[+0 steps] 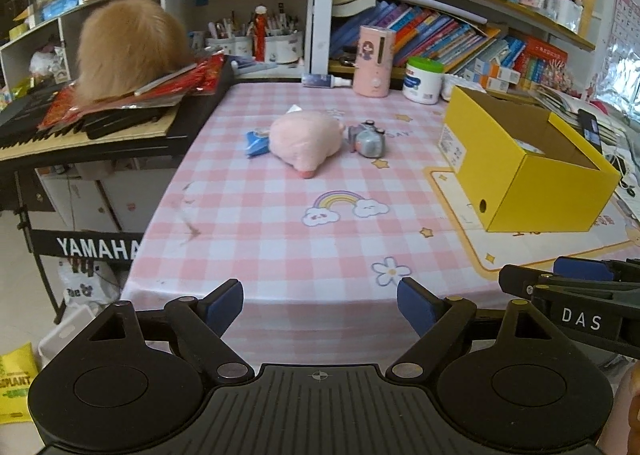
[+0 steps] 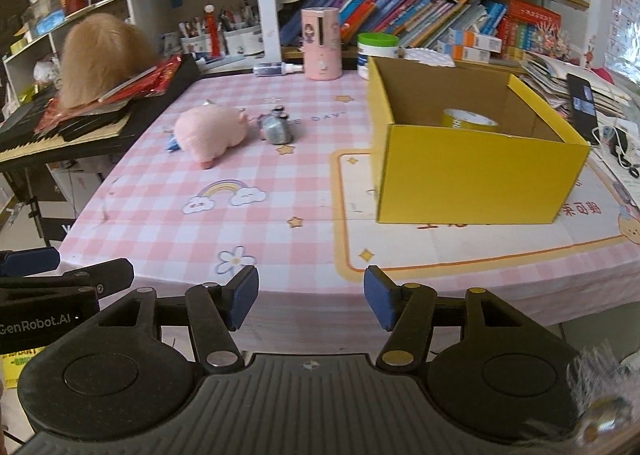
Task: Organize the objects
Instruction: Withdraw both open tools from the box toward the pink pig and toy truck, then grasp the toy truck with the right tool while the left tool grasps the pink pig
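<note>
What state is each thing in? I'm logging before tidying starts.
yellow box: open, upright
tape roll: inside box
pink plush: lying on tablecloth
grey toy: tipped beside plush
left gripper: open, empty
right gripper: open, empty

Desk [image 1: 280, 247]: smooth printed cloth in pink and white check, faintly sheened. Yellow box [image 2: 472, 179], right: matt cardboard, raw brown inside; within it a glossy roll of yellow tape [image 2: 470, 119]. Pink toy [image 1: 306, 141], centre: soft matt plush. Grey figure [image 1: 370, 141] beside it: glossy hard plastic. Tan fur mass [image 1: 128, 47], far left: long, fluffy pile. Fingers [image 1: 414, 305] of the grippers: matt black plastic arms with blue rubbery pads.
</note>
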{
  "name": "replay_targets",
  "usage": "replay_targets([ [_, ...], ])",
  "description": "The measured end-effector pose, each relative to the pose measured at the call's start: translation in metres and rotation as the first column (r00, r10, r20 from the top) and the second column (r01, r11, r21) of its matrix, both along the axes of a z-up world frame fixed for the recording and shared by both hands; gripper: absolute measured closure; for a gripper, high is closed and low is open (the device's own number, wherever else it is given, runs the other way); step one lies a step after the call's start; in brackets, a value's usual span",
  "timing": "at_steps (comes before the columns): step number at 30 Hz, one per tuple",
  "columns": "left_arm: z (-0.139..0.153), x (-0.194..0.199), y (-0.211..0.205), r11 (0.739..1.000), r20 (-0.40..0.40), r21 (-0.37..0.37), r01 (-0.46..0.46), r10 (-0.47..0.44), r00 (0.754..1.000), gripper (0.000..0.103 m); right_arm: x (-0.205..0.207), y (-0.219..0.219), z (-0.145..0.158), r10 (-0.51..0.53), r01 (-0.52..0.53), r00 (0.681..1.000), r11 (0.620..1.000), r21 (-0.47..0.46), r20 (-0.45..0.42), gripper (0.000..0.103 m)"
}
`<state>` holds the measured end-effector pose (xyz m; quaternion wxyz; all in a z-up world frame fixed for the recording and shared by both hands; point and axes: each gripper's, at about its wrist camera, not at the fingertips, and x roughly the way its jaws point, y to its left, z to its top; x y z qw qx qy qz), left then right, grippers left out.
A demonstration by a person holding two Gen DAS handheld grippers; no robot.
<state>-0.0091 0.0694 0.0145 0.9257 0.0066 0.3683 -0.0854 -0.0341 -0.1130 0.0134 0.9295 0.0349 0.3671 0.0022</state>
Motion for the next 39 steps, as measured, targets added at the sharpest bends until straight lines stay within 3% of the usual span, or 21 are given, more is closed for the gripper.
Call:
replay_targets([
  [23, -0.008, 0.023, 0.025, 0.999, -0.025, -0.021, -0.049, 0.048, 0.999, 0.017, 0.028, 0.039, -0.003, 0.095, -0.096, 0.995, 0.995, -0.027, -0.024, 0.045],
  [39, -0.019, 0.111, 0.007, 0.995, -0.057, -0.020, -0.096, 0.095, 0.994, 0.017, 0.132, 0.024, -0.009, 0.130, -0.131, 0.991, 0.991, -0.020, -0.042, 0.045],
])
